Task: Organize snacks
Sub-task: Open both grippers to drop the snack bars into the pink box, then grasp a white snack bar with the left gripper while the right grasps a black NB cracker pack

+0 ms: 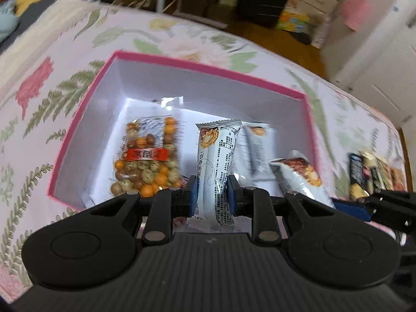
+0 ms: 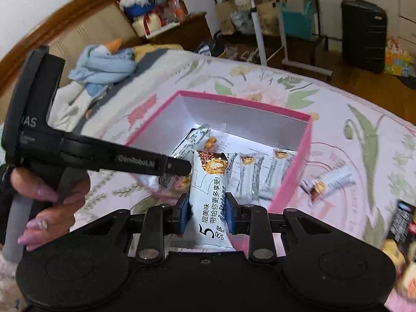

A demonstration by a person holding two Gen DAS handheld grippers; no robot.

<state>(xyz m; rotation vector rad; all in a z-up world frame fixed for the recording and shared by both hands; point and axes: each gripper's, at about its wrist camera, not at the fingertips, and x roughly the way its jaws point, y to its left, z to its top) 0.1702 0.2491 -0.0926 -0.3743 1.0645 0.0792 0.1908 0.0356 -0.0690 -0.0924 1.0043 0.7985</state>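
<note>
A pink-rimmed open box (image 1: pixel 182 65) (image 2: pixel 299 156) sits on the floral bedspread. Inside lie a clear bag of orange and brown coated nuts (image 1: pixel 147 156) and several white snack bars (image 2: pixel 251 176). My left gripper (image 1: pixel 212 193) is shut on a white snack bar (image 1: pixel 218 156), held over the box's near edge. My right gripper (image 2: pixel 206 214) is shut on another white snack bar (image 2: pixel 209 182), held near the box's front; that bar also shows at the right in the left wrist view (image 1: pixel 299 174). The left gripper's body (image 2: pixel 104 156) crosses the right wrist view.
A loose white snack bar (image 2: pixel 327 182) lies on the bedspread right of the box. Dark and yellow snack packets (image 1: pixel 371 174) (image 2: pixel 400 223) lie further right. A blue plush toy (image 2: pixel 104 65) lies at the bed's far left. A black suitcase (image 2: pixel 364 33) stands on the floor beyond.
</note>
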